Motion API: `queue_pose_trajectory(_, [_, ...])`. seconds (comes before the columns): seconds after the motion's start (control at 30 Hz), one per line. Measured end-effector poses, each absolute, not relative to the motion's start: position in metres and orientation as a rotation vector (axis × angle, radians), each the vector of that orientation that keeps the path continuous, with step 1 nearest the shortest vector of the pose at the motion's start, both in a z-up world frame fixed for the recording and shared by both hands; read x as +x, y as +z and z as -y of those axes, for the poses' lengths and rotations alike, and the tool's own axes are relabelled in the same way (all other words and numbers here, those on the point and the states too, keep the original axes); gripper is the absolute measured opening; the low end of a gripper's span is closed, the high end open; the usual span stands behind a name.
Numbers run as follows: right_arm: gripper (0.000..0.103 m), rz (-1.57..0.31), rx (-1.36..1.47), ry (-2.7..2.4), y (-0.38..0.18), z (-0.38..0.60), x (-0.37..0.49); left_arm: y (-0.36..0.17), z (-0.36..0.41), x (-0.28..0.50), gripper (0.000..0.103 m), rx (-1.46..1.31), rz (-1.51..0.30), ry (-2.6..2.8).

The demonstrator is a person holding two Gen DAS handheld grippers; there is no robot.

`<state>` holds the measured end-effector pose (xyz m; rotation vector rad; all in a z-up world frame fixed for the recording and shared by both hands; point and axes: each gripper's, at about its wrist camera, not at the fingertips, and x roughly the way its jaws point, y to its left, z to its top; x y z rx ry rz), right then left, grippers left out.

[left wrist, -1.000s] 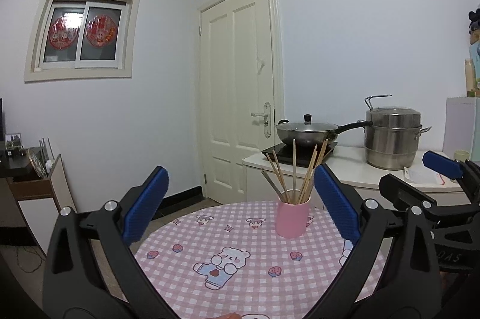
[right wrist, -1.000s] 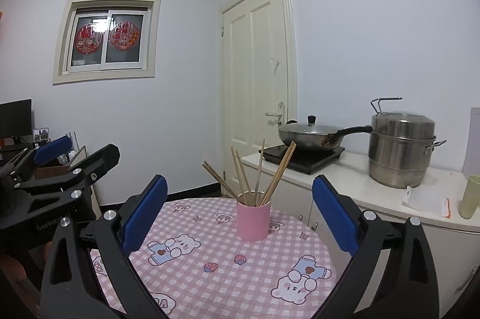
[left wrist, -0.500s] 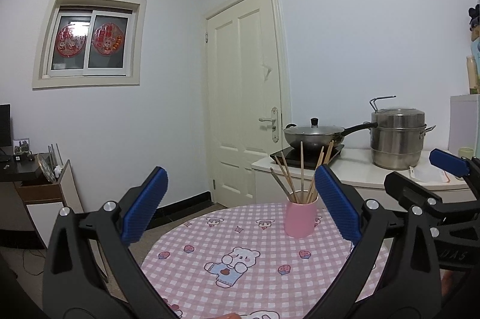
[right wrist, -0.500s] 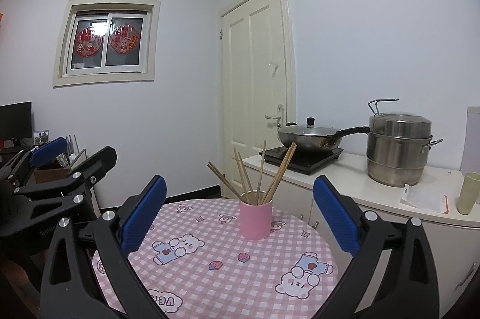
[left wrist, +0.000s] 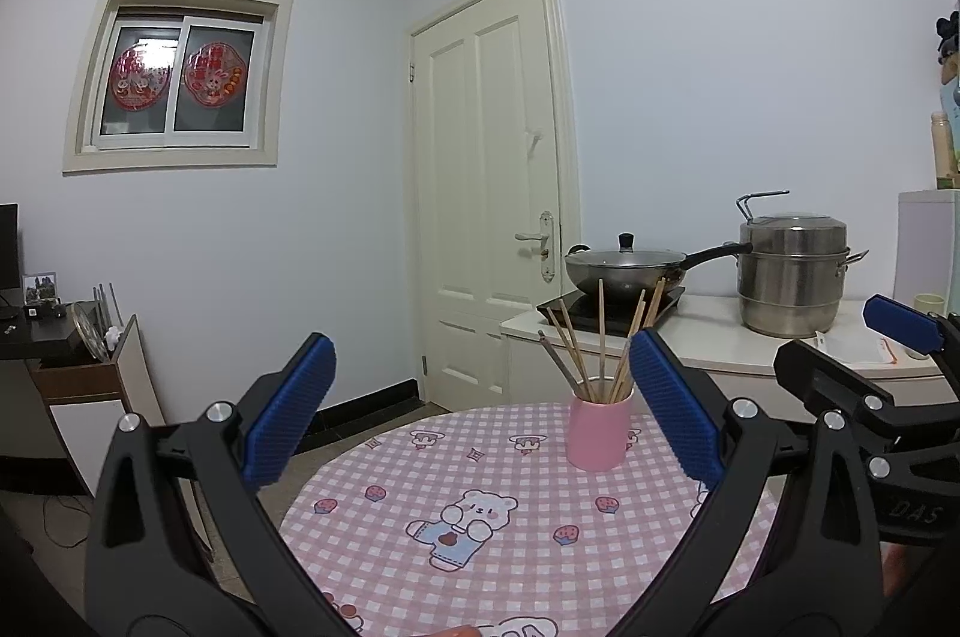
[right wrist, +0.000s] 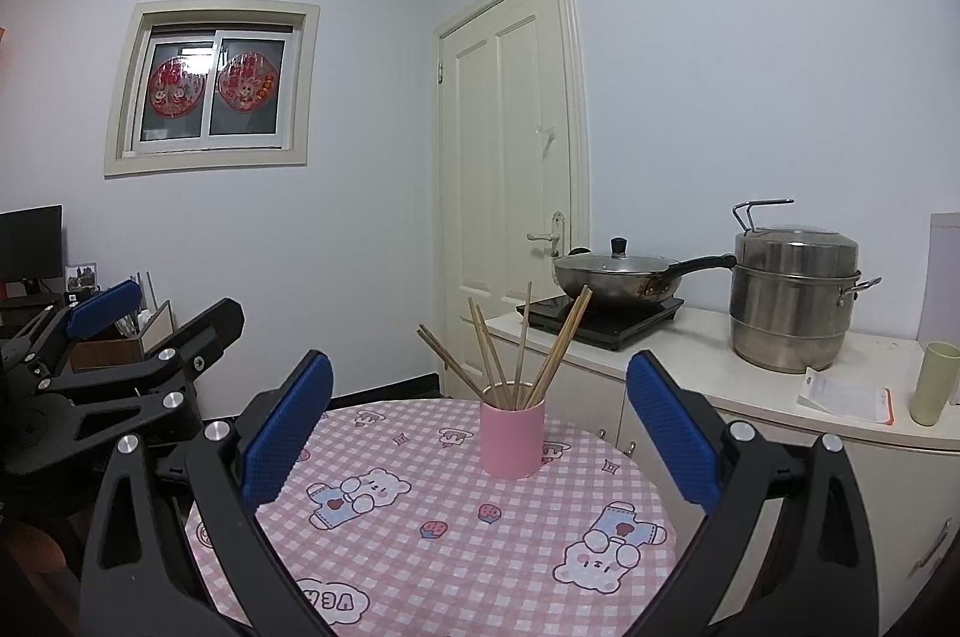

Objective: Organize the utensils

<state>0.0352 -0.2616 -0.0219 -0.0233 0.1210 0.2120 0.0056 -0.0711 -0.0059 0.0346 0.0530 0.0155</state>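
Both claws, left claw (left wrist: 480, 409) and right claw (right wrist: 477, 409), stay spread, backed higher off the pink cup (right wrist: 512, 438) of chopsticks (right wrist: 528, 346); only the right view shows the green cup (right wrist: 933, 384).

Chopsticks' (left wrist: 600, 343) lower ends hidden in pink cup (left wrist: 599, 432) (count unclear); table (right wrist: 420, 565) near edge cut off.

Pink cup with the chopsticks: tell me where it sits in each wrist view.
Left wrist view: pink cup right of centre on the checked tablecloth, beside the gripper's right blue pad.
Right wrist view: pink cup near centre, between the blue pads.
Shared landmark: the lidded wok behind it.
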Motion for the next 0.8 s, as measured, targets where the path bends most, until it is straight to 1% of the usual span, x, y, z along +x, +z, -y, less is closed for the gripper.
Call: queue_pose_trajectory(0.8, [0.095,-0.109,-0.024,0.2,-0.0189,0.261,0.0295,-0.0054,0.0717,0.0021,0.097,0.04,-0.055,0.007])
